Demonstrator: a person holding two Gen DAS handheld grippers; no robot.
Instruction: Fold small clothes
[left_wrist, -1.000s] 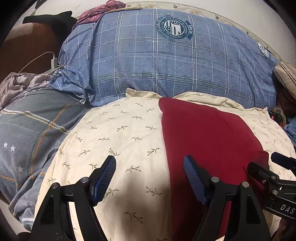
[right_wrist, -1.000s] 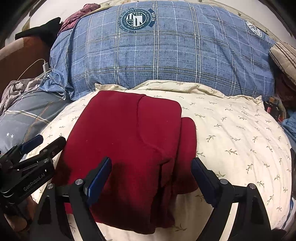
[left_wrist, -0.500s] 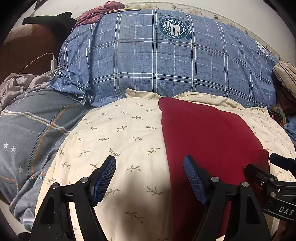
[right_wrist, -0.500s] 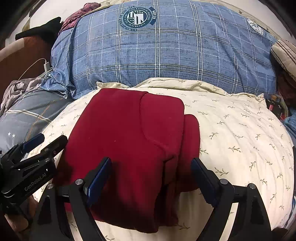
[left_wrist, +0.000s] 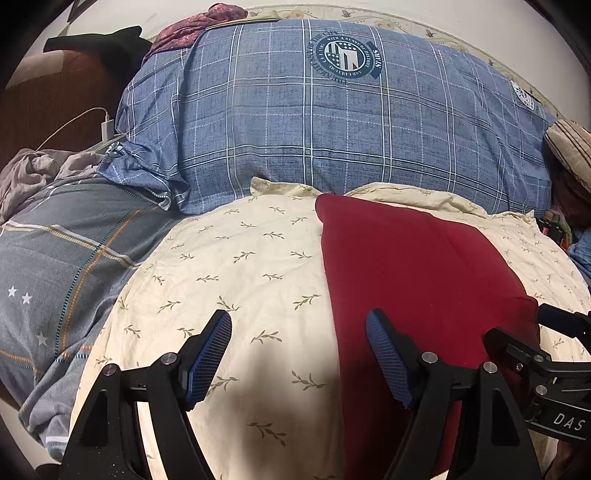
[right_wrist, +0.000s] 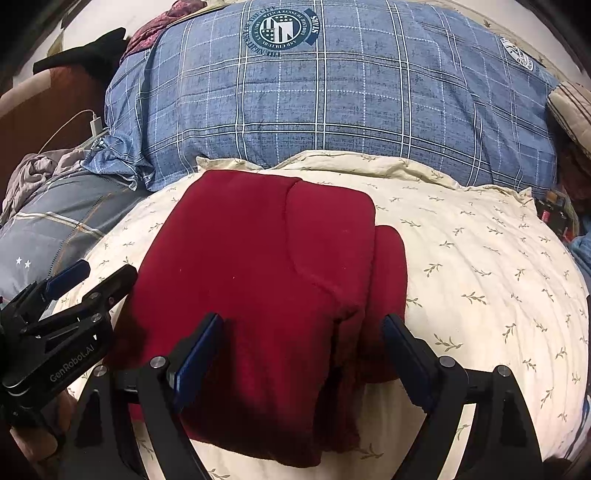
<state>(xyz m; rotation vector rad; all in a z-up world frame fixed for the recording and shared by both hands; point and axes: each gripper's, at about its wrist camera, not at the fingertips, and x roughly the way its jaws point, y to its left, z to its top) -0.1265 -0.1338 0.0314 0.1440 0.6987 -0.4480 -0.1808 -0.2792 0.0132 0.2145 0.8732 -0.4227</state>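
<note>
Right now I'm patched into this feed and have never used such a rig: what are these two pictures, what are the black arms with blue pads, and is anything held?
No robot here: a person carries a two-finger gripper in each hand, each with a fisheye camera looking along its fingers. One picture is from the left gripper, the other from the right gripper. Both are open and hold nothing. A folded red garment lies on a cream leaf-print sheet, with a blue plaid quilt behind. The right gripper is over the garment; the left is by its left edge.
</note>
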